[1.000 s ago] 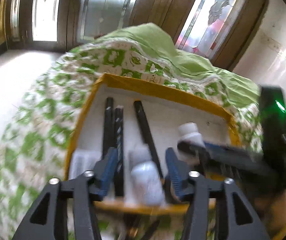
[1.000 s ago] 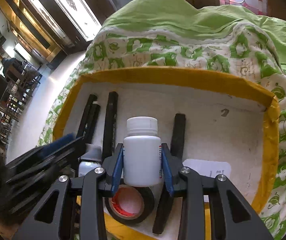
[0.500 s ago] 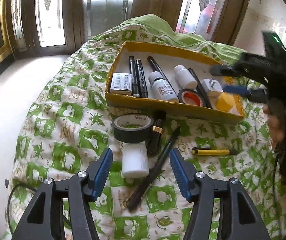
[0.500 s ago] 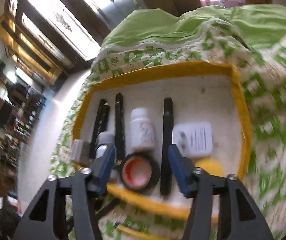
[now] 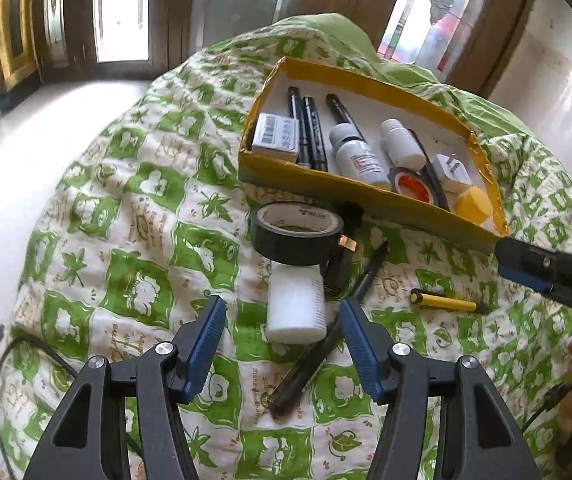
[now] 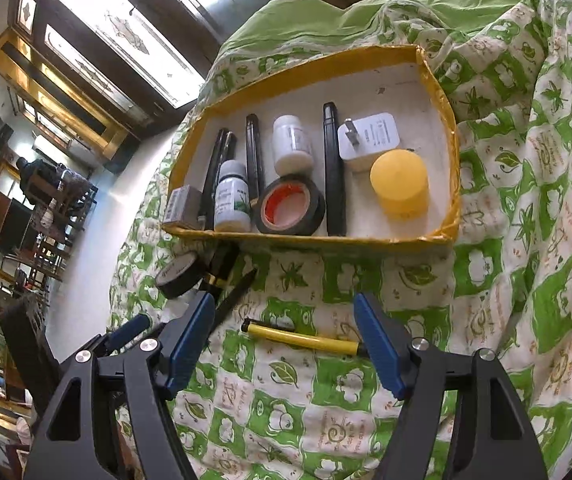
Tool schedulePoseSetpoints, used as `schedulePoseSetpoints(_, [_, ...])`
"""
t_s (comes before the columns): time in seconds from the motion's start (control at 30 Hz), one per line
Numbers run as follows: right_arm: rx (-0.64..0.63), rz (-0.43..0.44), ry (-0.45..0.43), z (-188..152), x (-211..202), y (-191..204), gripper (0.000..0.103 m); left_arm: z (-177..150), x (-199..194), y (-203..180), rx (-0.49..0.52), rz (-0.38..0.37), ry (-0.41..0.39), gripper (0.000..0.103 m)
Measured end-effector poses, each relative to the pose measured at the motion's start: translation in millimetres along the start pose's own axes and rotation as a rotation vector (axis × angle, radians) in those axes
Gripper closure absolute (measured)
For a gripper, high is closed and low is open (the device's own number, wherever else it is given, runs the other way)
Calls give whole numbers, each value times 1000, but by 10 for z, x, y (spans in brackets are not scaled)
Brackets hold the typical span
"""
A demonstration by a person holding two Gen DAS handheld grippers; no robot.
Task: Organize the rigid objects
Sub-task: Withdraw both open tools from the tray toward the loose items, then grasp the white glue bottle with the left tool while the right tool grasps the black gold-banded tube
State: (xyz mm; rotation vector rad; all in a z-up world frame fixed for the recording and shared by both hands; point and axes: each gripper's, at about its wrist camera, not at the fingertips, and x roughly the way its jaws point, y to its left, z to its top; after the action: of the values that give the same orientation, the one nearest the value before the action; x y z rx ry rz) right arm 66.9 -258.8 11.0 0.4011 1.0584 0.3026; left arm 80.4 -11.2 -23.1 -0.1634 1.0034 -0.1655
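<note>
The quilt (image 5: pixel 133 216) is soft cloth with a bumpy, stitched top. The box (image 6: pixel 442 120) looks like cardboard wrapped in shiny yellow tape. The white bottle (image 5: pixel 296 306) is smooth plastic (a bit dull). The tape roll (image 5: pixel 298 236) is glossy black.

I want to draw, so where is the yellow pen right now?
The thin yellow pen lies on the green-and-white quilt outside the yellow cardboard box, in front of its near wall, between the right tool's open fingers.
</note>
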Motion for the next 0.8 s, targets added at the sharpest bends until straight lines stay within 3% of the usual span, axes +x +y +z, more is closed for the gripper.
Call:
schedulePoseSetpoints(0.1, [8,-10,16,0,67,-29,31,27,104,-17,-1,-6,11,44])
schedulePoseSetpoints(0.23, [-8,-21,25,-10,136,4,31,44,295,-111,40,-2,54,68])
schedulePoseSetpoints(0.43, [-27,2,53,-20,265,110,32,56,277,-153,59,38,39,69])
schedulePoseSetpoints(0.5, [-26,39,77,-12,306,153,41,42,219,-132,48,57,36,69])
schedulePoseSetpoints(0.53, [-24,81,106,-2,354,195,51,21,158,-103,22,38,40,69])
schedulePoseSetpoints(0.6, [-28,126,132,32,418,279,58,-23,26,-52,-5,26,26,69])
schedulePoseSetpoints(0.8, [-36,132,151,187,689,515,62,-123,-113,95,-89,-18,24,69])
